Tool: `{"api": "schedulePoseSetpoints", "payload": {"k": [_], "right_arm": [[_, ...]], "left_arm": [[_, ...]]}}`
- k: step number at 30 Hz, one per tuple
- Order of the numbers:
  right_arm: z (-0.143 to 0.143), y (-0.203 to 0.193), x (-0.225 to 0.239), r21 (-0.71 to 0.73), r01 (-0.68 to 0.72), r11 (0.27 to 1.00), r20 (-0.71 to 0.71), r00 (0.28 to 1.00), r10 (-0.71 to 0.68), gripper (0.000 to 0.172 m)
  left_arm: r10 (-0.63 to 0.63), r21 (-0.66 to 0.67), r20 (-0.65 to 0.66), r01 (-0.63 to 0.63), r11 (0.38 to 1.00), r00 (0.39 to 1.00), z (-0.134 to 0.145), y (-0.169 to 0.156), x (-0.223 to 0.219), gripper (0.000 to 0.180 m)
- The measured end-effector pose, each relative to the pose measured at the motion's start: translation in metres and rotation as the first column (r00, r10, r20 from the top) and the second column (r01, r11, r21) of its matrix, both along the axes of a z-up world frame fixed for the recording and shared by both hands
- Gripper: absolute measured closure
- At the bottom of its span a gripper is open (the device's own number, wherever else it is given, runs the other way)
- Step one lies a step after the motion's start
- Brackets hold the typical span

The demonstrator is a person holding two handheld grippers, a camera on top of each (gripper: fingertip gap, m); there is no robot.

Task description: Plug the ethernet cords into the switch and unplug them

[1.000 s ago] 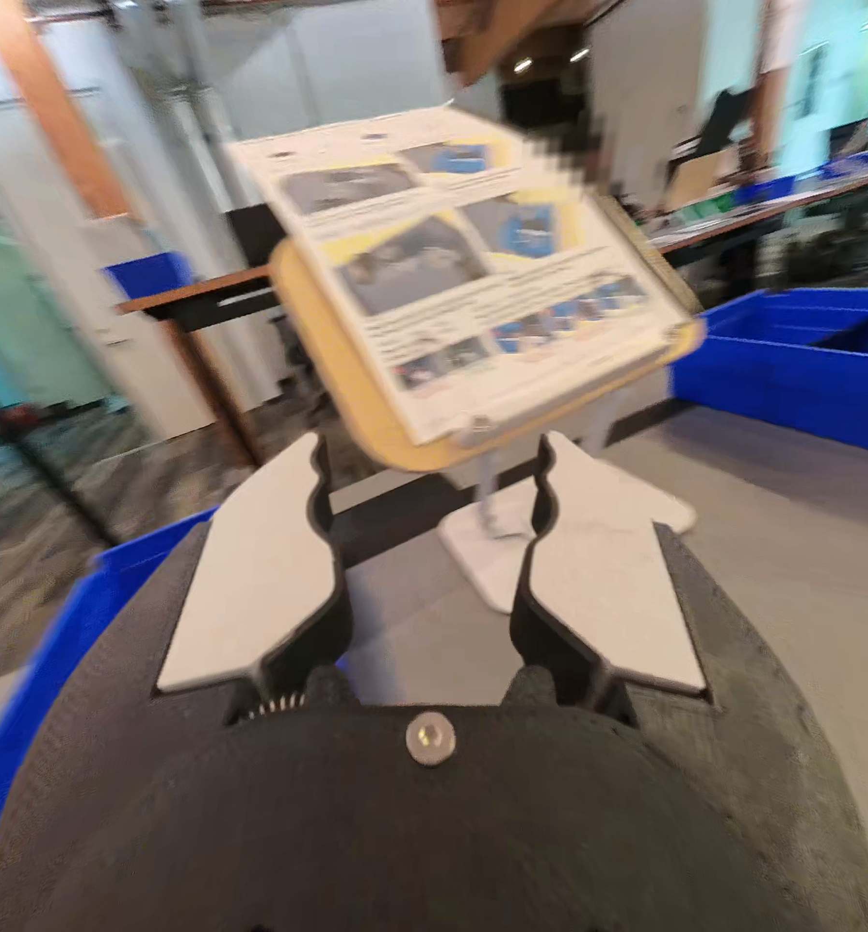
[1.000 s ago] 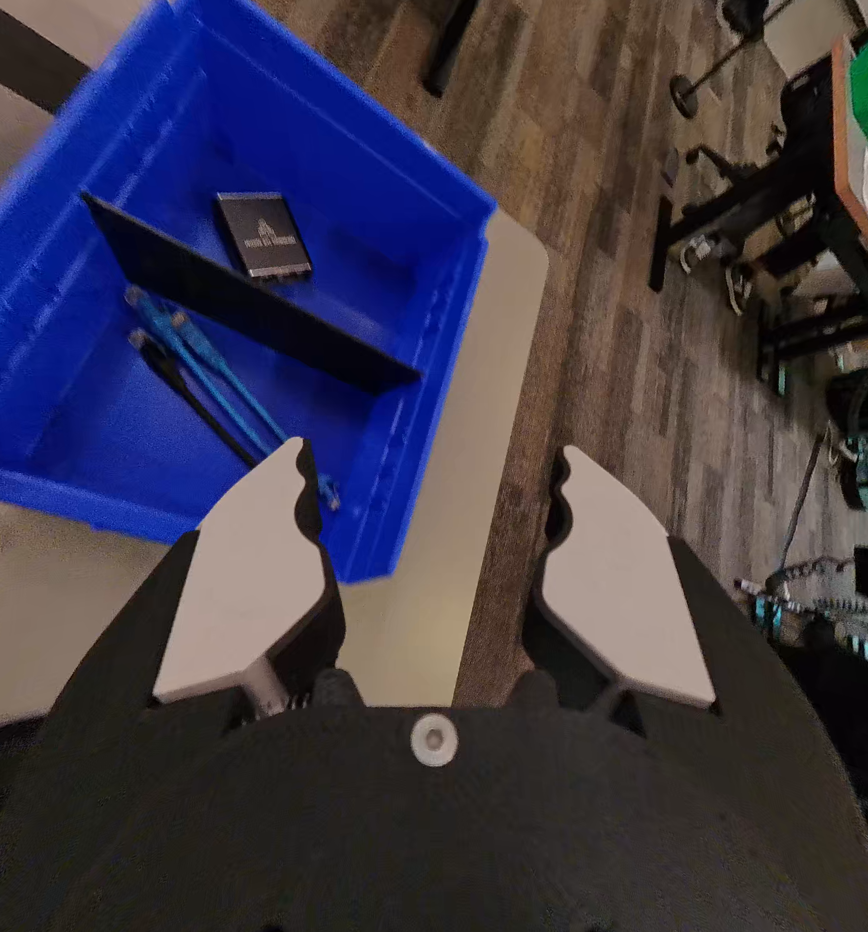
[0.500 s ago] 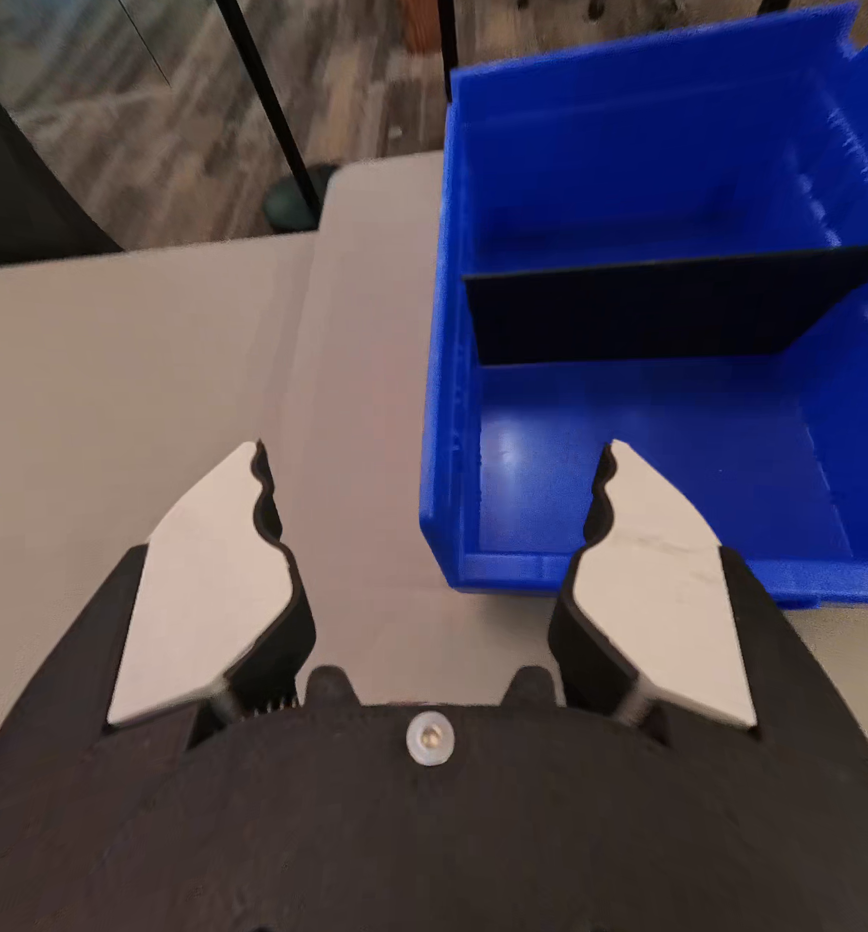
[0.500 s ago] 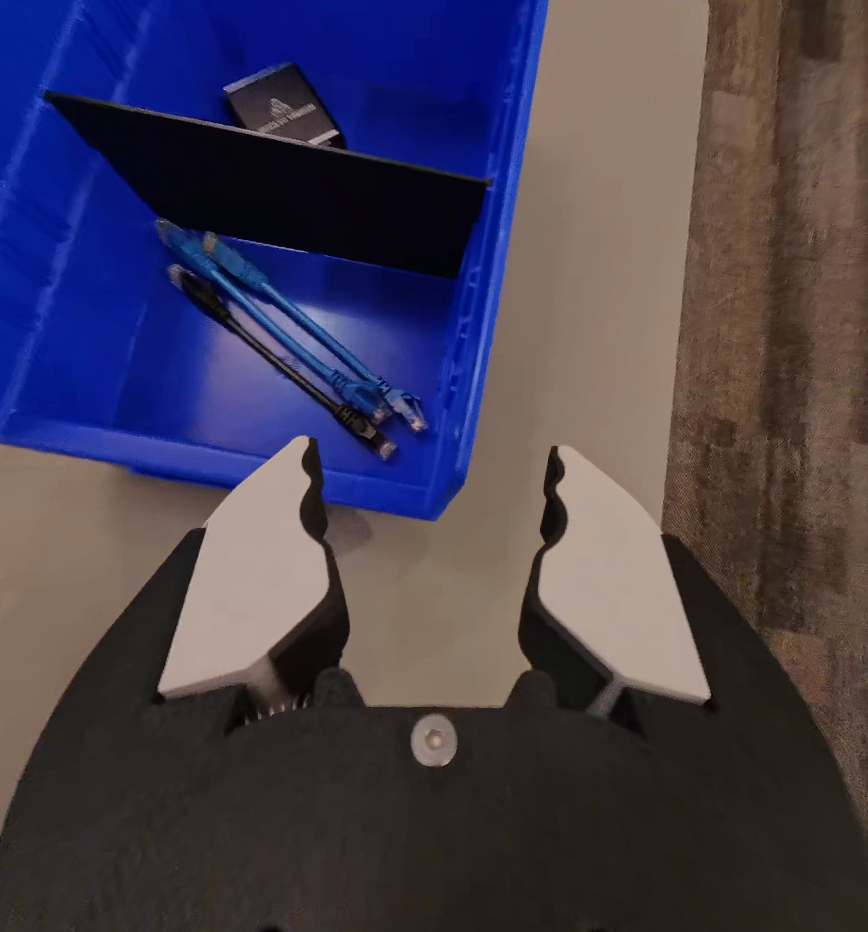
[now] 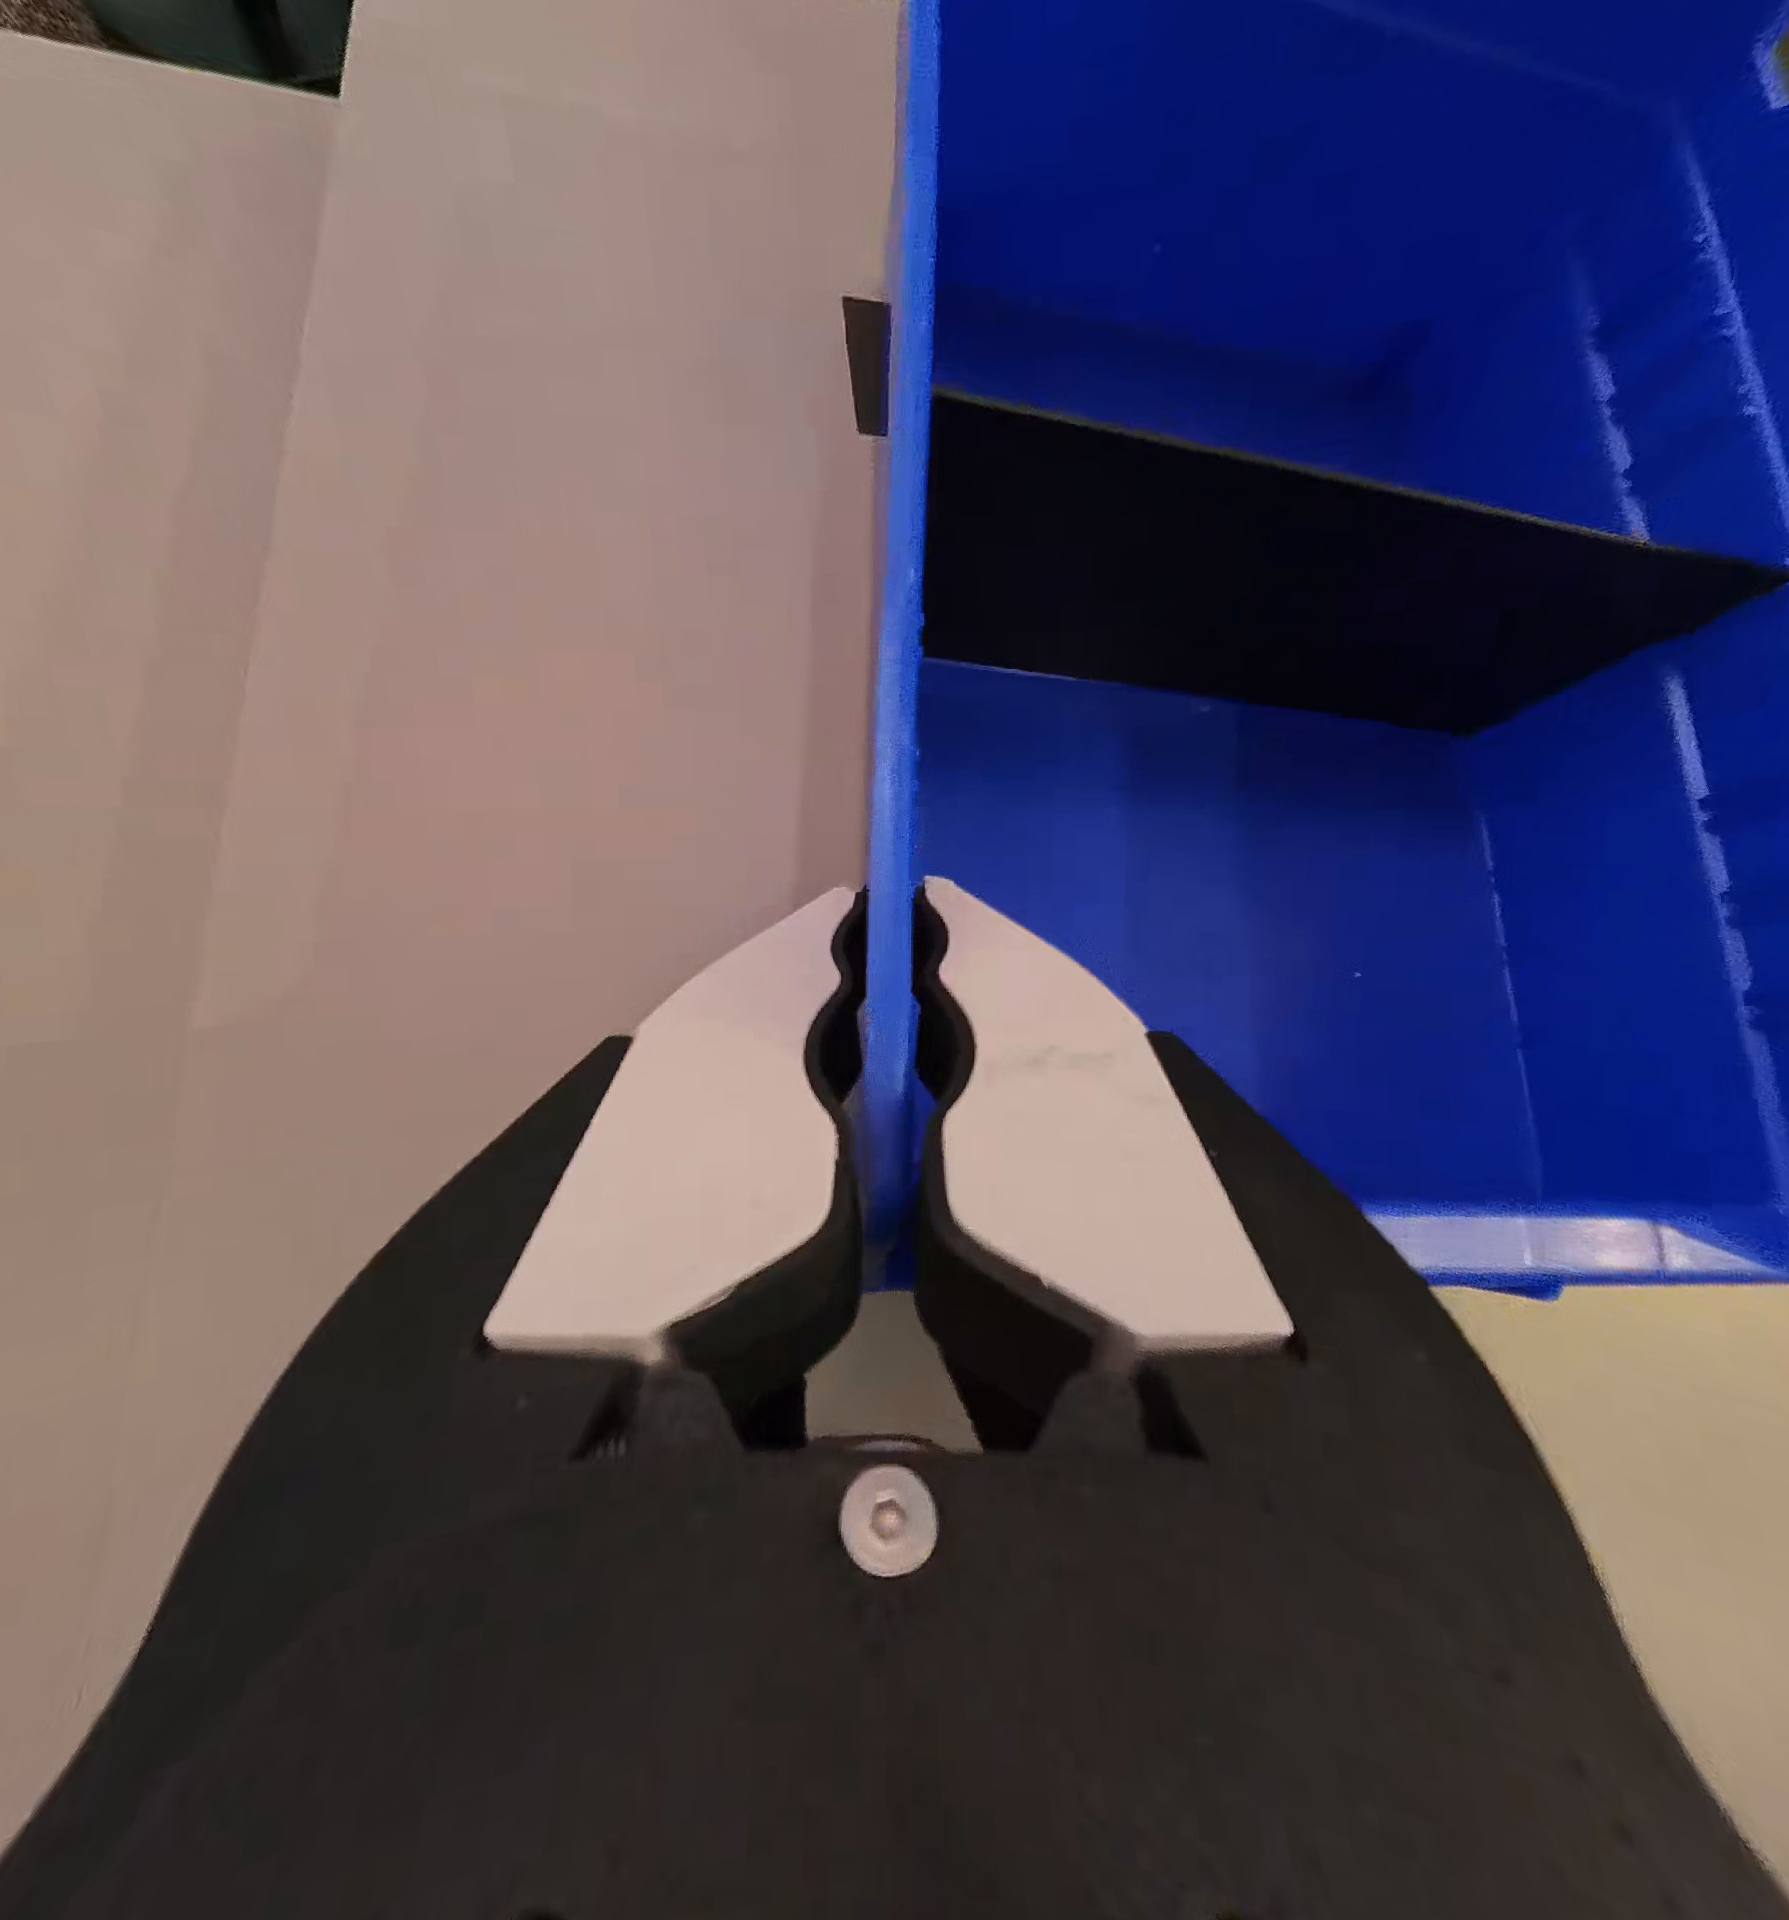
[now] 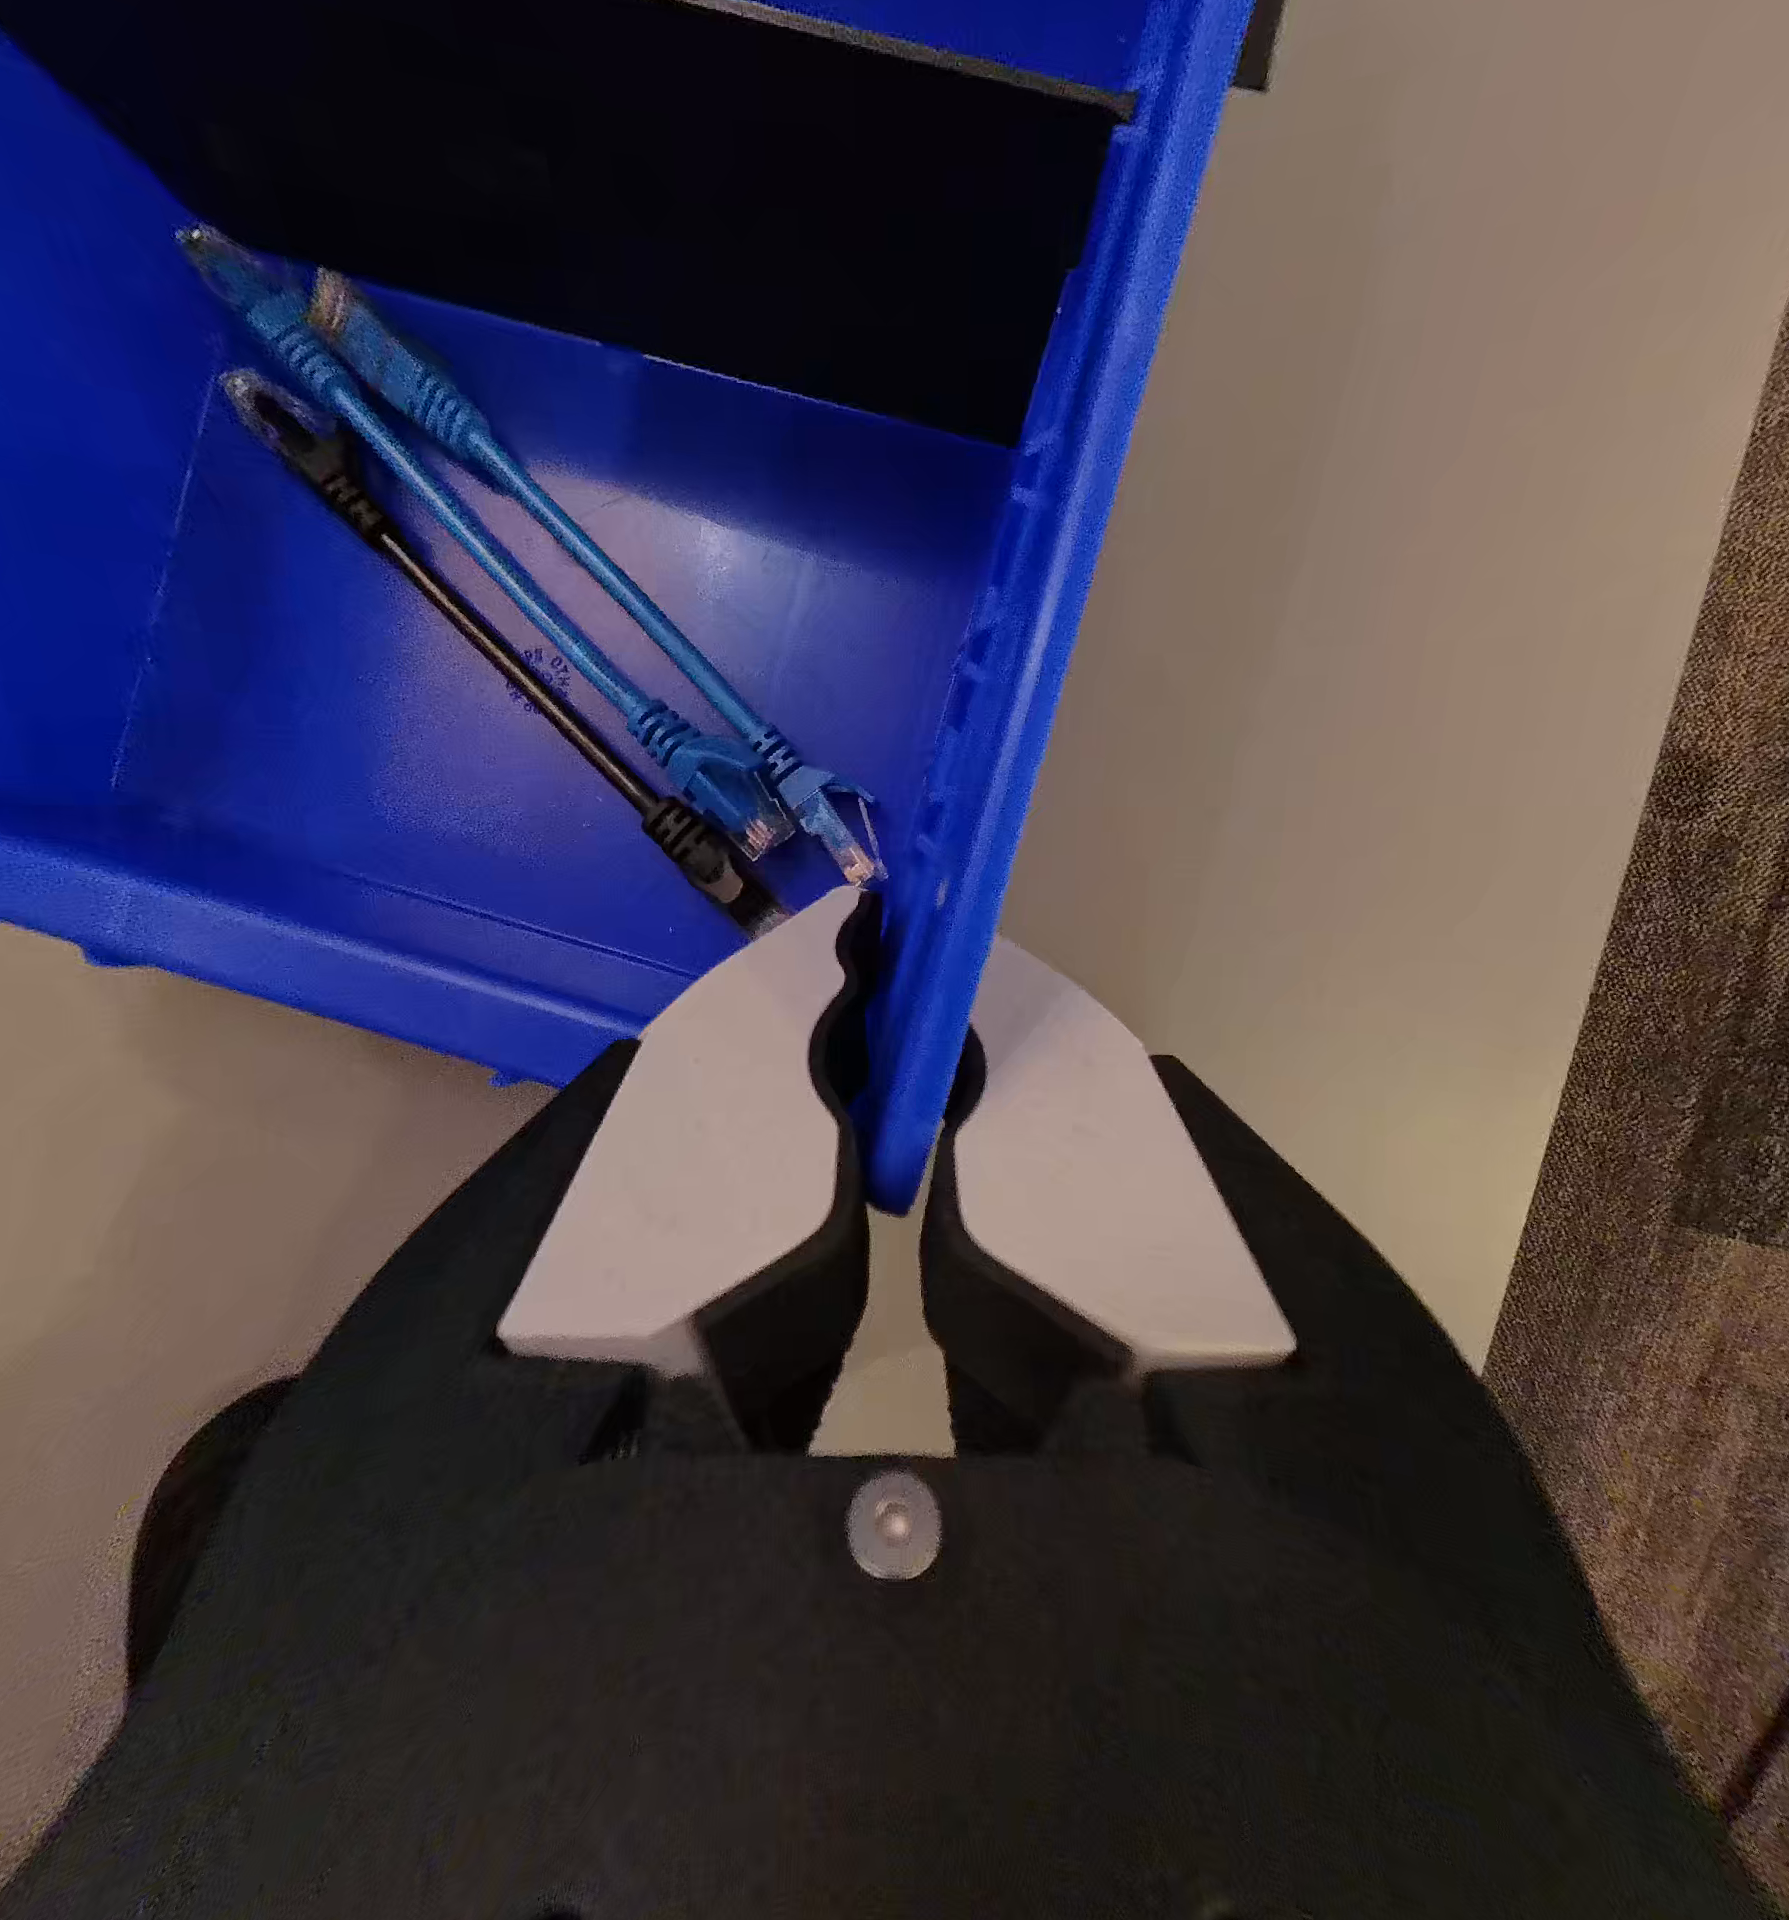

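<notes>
Bins: two blue plastic bins, one per wrist view; left bin [image 5: 1285,987] filling 12 to 4 o'clock, right bin [image 6: 454,831] filling 9 to 1 o'clock.
Dividers: one black divider [image 5: 1285,582] across the left bin, one black divider [image 6: 661,208] across the right bin at 12 o'clock.
Ethernet cords: three, side by side on the floor of the right bin's near compartment; two blue cords [image 6: 557,561] and one black cord [image 6: 474,634], running from 11 o'clock down toward centre, plug ends close to the bin's right wall.
Switch: not visible in either view.
Left hand-held gripper [image 5: 890,997]: clenched on the left wall of the left bin, blue wall edge pinched between both fingers, at centre.
Right hand-held gripper [image 6: 905,1029]: clenched on the right wall of the right bin near its front corner, one finger inside the bin and one outside.
Counter [image 5: 454,623]: one pale surface under both bins; small black strip [image 5: 866,364] just beside the left bin's wall at 12 o'clock.
Floor [image 6: 1721,831]: mottled brown, at 3 o'clock in the right view.
Writing: small print along the black cord's jacket, too small to make out; no brand marks seen.
</notes>
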State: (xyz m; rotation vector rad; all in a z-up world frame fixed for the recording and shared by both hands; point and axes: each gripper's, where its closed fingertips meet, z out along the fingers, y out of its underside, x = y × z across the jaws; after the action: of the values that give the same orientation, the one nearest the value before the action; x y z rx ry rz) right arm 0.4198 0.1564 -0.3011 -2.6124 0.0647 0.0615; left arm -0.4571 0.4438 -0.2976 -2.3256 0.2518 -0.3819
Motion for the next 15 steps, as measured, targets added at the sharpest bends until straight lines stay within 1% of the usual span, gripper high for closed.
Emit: {"api": "schedulePoseSetpoints", "payload": {"k": [1, 3, 5, 7, 11, 15], "right_arm": [[0.004, -0.003, -0.005, -0.014, -0.015, 1.0, 0.006, 1.0, 0.015, 0.165], [0.012, -0.011, -0.017, -0.043, -0.049, 0.998, 0.008, 0.999, 0.049, 0.165], [0.018, -0.022, -0.032, -0.068, -0.088, 0.994, 0.004, 0.996, 0.088, 0.164], [0.023, -0.035, -0.05, -0.091, -0.132, 0.987, -0.003, 0.991, 0.132, 0.164], [0.031, -0.066, -0.092, -0.12, -0.234, 0.965, -0.024, 0.972, 0.232, 0.165], [0.032, -0.096, -0.139, -0.114, -0.335, 0.935, -0.032, 0.942, 0.333, 0.165]], "left_arm": [[0.002, 0.0, 0.016, -0.002, 1.0, 1.0, 0.002, -0.001, 0.0, 0.174], [0.003, 0.001, 0.047, -0.003, 1.0, 0.999, 0.005, -0.004, -0.003, 0.174], [-0.003, 0.019, 0.046, 0.002, 1.0, 0.999, 0.011, -0.009, -0.008, 0.173], [-0.001, 0.04, 0.071, -0.002, 0.999, 0.997, 0.02, -0.014, -0.015, 0.173], [-0.015, 0.084, 0.054, 0.011, 0.996, 0.998, 0.04, -0.03, -0.029, 0.173], [-0.017, 0.138, 0.088, 0.005, 0.99, 0.996, 0.063, -0.051, -0.045, 0.172]]}}
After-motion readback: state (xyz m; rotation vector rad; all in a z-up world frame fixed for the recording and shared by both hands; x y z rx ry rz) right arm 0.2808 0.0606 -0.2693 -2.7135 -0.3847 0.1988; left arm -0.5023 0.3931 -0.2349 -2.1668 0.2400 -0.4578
